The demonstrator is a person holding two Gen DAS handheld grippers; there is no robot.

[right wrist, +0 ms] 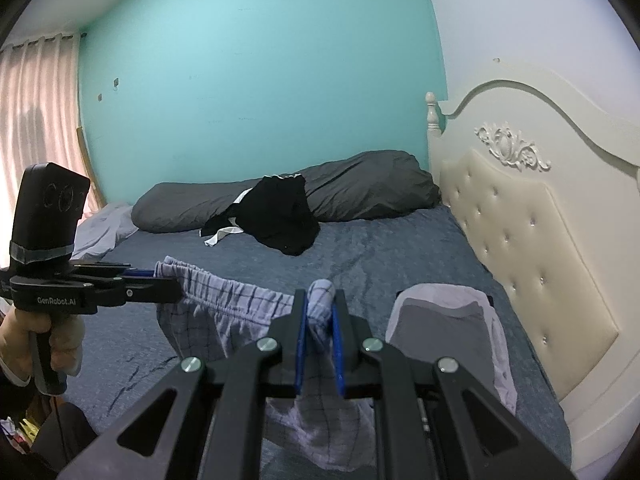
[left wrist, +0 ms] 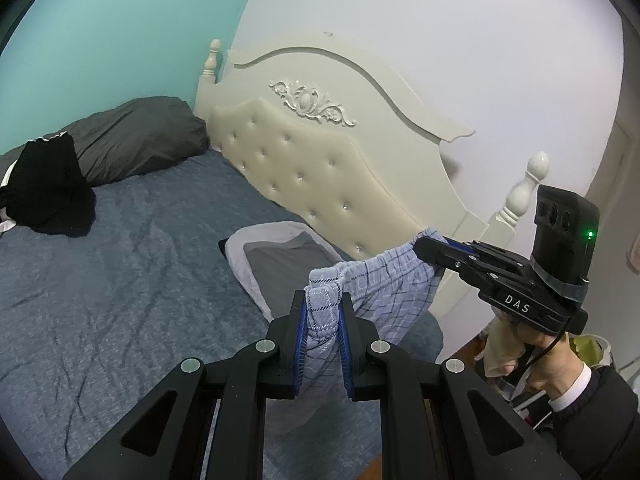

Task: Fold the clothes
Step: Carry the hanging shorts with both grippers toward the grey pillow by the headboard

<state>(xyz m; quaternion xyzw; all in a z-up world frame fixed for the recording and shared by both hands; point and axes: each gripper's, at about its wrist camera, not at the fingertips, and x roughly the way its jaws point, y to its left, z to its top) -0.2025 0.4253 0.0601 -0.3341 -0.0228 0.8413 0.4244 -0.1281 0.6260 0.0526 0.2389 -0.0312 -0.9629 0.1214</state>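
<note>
- The left gripper is clamped on one end of the elastic waistband of the checked shorts; a fold of the band bunches up between its blue pads.
- The right gripper is clamped on the other end of the same waistband, cloth pinched between its pads; seen from the left wrist it sits ahead and to the right, with the band stretched between the two.
- The shorts hang below both grippers, held clear above the blue bedspread; their lower part droops out of sight beneath the fingers, so I cannot tell whether the hem touches the bed.
- The step in hand looks like the carry and spread: the garment is lifted by its waist and brought over the bed, not yet laid down.
- Just beyond the left gripper lies an already folded grey-and-white garment near the headboard; far ahead and to the left a black garment rests against the grey pillow.
- The next move, as I judge it, calls for keeping the band taut and level, lowering both grippers together onto bare bedspread short of the folded piece, so the legs settle flat without creasing.
</note>
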